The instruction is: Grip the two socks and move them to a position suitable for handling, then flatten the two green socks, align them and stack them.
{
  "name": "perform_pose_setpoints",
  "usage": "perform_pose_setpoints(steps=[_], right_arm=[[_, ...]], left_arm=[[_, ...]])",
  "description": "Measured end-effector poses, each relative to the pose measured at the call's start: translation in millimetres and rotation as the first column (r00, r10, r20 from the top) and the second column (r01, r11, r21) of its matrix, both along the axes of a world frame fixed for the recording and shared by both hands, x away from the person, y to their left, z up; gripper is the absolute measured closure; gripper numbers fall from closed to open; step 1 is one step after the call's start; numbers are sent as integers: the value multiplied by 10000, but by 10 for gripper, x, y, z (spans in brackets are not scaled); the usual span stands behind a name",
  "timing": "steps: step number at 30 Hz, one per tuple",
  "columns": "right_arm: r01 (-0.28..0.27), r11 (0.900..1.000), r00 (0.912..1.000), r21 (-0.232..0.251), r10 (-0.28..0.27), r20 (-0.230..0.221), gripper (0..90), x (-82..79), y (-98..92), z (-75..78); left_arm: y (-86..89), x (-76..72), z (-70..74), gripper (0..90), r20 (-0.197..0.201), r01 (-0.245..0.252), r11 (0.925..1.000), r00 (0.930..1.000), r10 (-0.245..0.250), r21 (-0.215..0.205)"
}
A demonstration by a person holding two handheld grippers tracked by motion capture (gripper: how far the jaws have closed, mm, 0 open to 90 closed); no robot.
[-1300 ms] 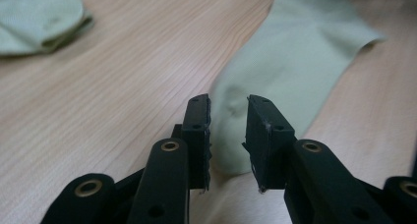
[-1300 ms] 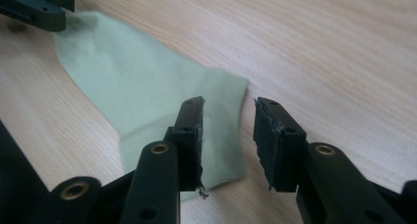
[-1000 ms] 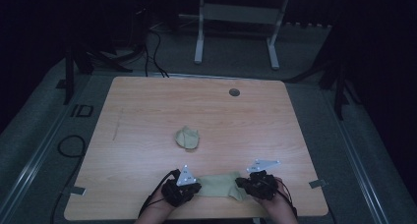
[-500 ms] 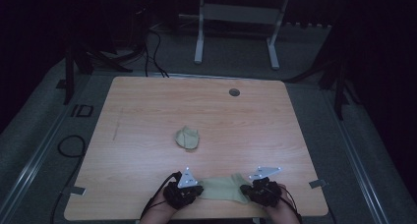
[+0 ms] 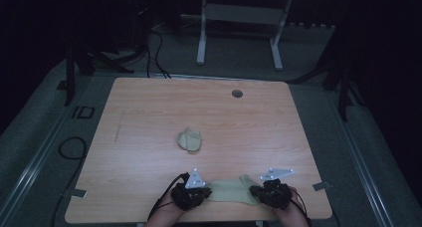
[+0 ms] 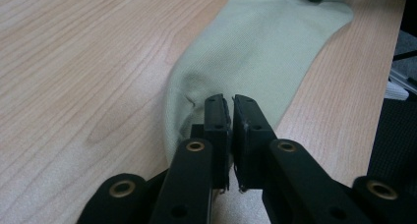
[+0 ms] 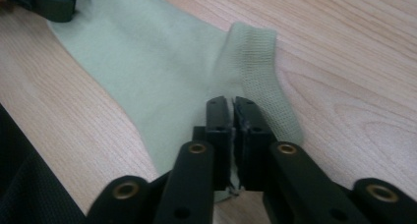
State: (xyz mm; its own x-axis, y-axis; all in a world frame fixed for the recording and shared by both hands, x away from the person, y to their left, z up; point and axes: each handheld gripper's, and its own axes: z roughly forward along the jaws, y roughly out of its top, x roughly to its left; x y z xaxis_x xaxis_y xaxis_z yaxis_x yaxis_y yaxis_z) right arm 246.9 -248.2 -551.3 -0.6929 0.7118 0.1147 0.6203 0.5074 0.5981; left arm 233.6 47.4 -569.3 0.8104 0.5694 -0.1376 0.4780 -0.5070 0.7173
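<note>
Between the two grippers, a pale green sock (image 5: 230, 191) is lying flat along the near edge of the table (image 5: 149, 117). Pinching one end is the left gripper (image 6: 230, 102), its jaws clamped on the fabric; the right gripper (image 7: 231, 105) is nipping the ribbed cuff (image 7: 260, 67) end likewise. Beyond them a balled sock (image 5: 189, 140) is sitting well apart. To stretch it well, both hands should be pulling evenly outward, keeping the cloth low and untwisted.

left gripper (image 5: 198, 193) fingers pinched, right gripper (image 5: 265, 194) seemingly likewise
</note>
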Motion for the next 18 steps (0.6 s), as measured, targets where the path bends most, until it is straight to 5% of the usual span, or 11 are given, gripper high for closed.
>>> perform_pose_setpoints(steps=[4,5,7,13,18], right_arm=[[-141,9999,9999,-20,141,45,736,1,38,29],[-65,10000,9999,44,64,138,673,5,54,48],[-65,10000,9999,44,64,138,673,5,54,48],[-208,9989,9989,424,190,424,507,48,108,163],[-589,9955,9969,740,548,571,455,87,145,259]], left_arm=[[7,-7,15,707,7,235,9992,9997,-235,-326],[13,-13,21,593,63,262,9986,9996,-259,-450],[15,-21,31,536,182,184,9987,9997,-175,-473],[178,-71,139,477,642,-265,9994,9975,279,-224],[362,-126,171,418,691,-505,9969,9961,546,-601]])
